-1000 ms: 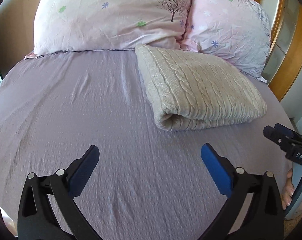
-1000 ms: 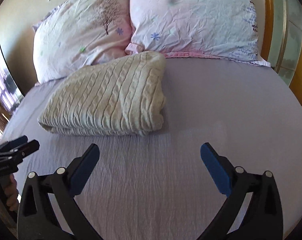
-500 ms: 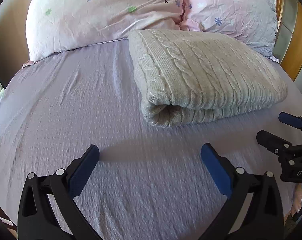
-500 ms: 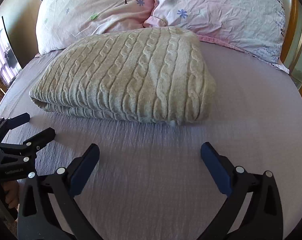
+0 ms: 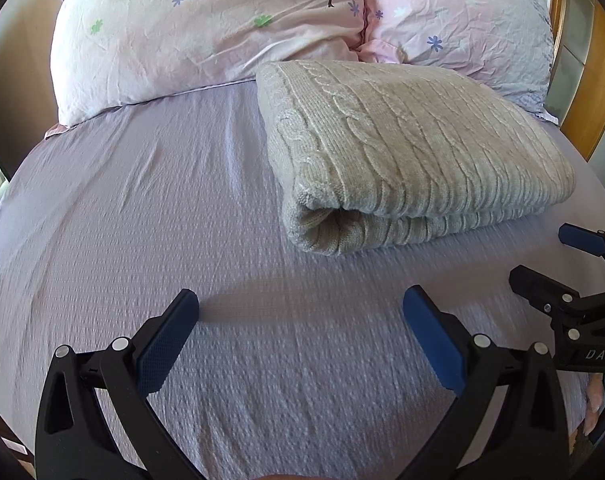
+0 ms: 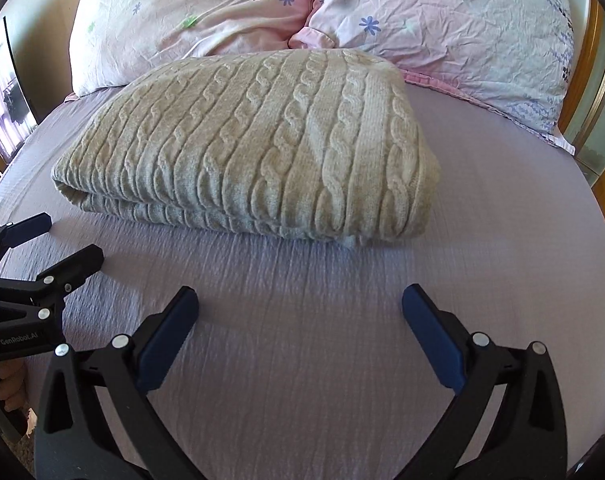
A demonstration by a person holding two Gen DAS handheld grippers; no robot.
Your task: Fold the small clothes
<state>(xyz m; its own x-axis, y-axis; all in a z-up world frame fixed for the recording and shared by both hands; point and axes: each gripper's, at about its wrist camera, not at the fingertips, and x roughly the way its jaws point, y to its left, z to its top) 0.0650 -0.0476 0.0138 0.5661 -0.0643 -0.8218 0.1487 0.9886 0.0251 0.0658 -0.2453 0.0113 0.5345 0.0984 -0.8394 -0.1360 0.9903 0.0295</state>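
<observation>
A cream cable-knit sweater [image 5: 414,152] lay folded into a thick, roughly rectangular bundle on the lilac bed sheet [image 5: 142,208]. Its raised rope-like cables ran across the top face in parallel rows. One end showed a rounded fold with the layers curling in on themselves, and a second layer showed beneath the top one along the near edge. It lay flat and neat, ahead of the left claw [image 5: 300,304] and off to that claw's right; from the right claw [image 6: 300,304] it sat straight ahead and slightly left, clear of the blue fingertips. Its far edge touched the pink floral pillows [image 6: 190,12].
</observation>
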